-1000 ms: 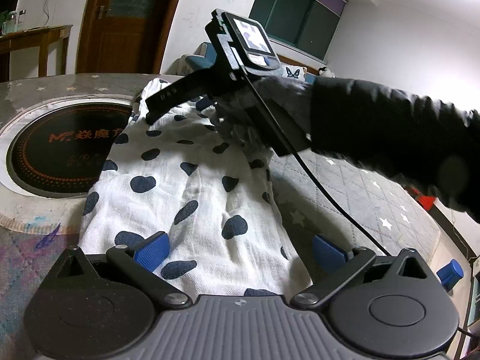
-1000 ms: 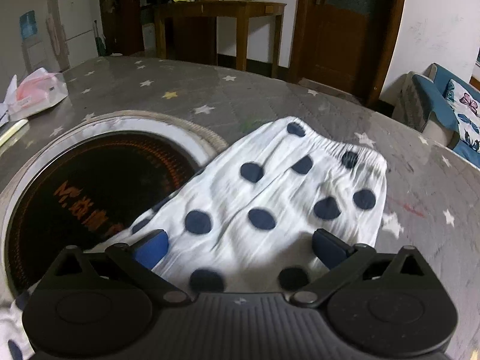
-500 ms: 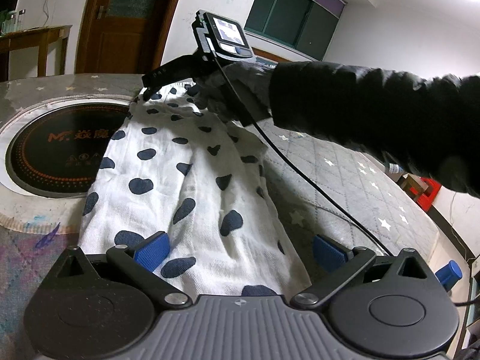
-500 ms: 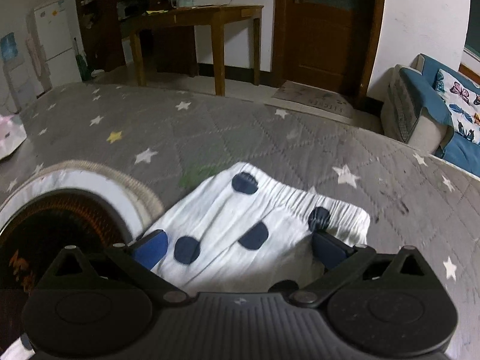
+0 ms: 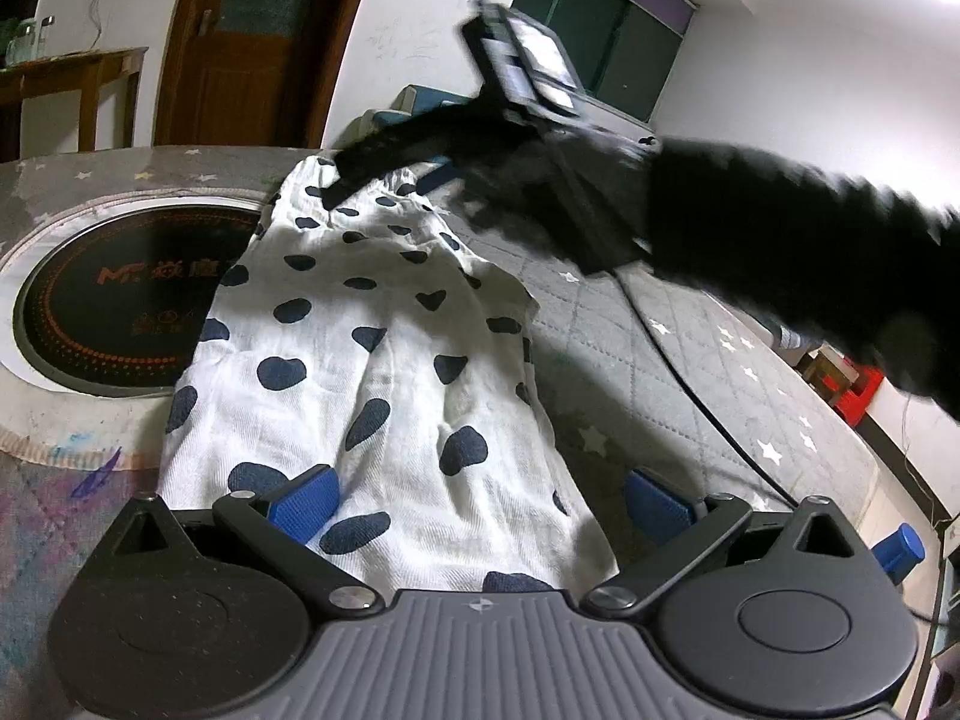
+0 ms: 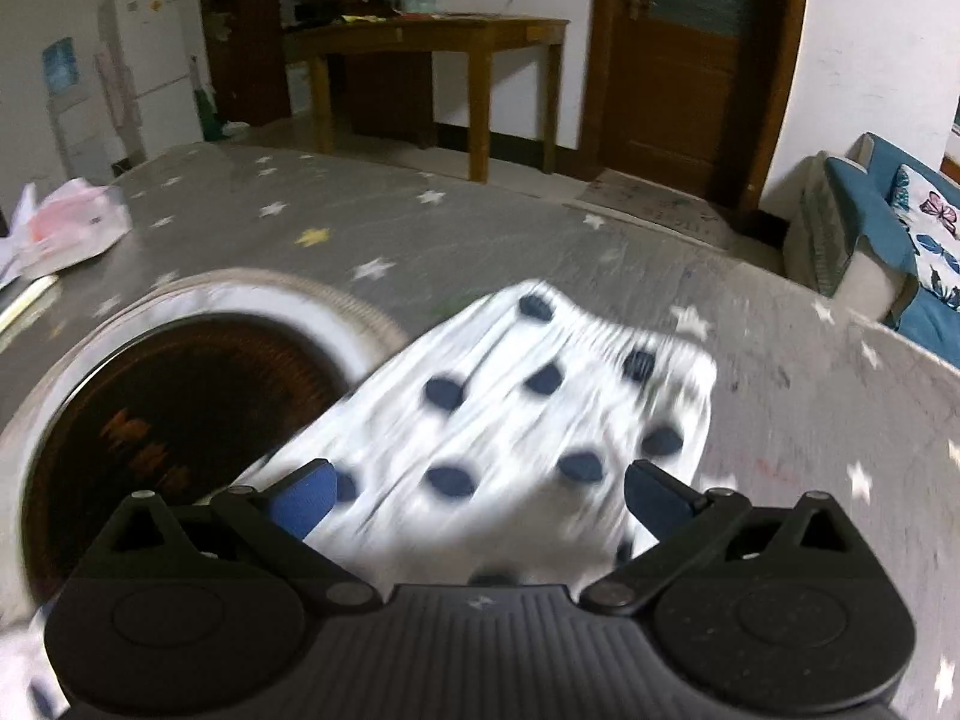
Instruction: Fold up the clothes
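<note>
- White muslin garment with navy blotches lies flat on the grey star-quilted worktop, one edge overlapping the round black induction plate at 9 o'clock.
- Long axis runs from 6 toward 12 o'clock in the left wrist view; elastic waistband at the far end.
- Left tongs: blue pads spread wide, nothing held, near hem lying between them.
- Right tongs: spread wide, empty, above the waistband end; frame blurred, cloth contact cannot be told.
- Dark-sleeved arm reaches across from 3 o'clock.
- Judgement: each tongs is nearest its own end; fold likely brings waistband toward hem.
</note>
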A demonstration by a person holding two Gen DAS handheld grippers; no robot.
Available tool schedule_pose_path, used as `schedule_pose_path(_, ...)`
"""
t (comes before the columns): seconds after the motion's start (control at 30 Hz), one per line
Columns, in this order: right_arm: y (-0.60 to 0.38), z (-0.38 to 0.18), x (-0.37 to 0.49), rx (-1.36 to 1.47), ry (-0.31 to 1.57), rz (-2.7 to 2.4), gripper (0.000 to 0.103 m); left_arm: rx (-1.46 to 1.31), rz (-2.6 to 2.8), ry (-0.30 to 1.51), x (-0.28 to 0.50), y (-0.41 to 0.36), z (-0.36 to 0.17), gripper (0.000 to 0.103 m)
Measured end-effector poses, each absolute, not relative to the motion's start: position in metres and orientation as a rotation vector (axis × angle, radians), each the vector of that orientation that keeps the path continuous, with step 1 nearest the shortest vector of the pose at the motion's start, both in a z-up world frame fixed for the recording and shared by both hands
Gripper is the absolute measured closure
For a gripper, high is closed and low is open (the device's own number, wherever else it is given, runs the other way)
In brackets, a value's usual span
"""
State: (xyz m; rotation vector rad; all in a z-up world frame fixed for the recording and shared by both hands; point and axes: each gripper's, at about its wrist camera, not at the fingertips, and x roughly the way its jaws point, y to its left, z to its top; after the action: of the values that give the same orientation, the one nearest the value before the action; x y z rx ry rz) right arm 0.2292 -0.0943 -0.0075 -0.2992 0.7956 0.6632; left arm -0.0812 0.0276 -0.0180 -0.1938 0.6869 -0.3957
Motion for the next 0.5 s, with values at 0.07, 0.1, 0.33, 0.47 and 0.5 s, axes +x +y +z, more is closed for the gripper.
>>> schedule_pose_path(0.07, -0.102, -0.008, 0.208, -0.3, 0.795, 0.679, 0.0, -0.198, -0.391, 0.685, -0.082, 0.029, -0.015, 0.0)
schedule_pose_path(0.1, -0.106, -0.008, 0.198, -0.301, 0.794, 0.686, 0.0, -0.198, -0.39, 0.683, -0.083, 0.03, -0.013, 0.0)
schedule_pose_path(0.33, -0.133, -0.015, 0.14, -0.368, 0.767, 0.664, 0.0, -0.201, -0.375, 0.648, -0.09, 0.042, 0.008, 0.0)
schedule_pose_path(0.47, -0.154, -0.017, 0.12, -0.37, 0.76, 0.627, 0.0, -0.232, -0.307, 0.62, -0.083, 0.059, 0.021, 0.0)
schedule_pose_path(0.5, -0.159, -0.017, 0.116, -0.367, 0.759, 0.615, 0.0, -0.239, -0.283, 0.616, -0.08, 0.063, 0.023, 0.0)
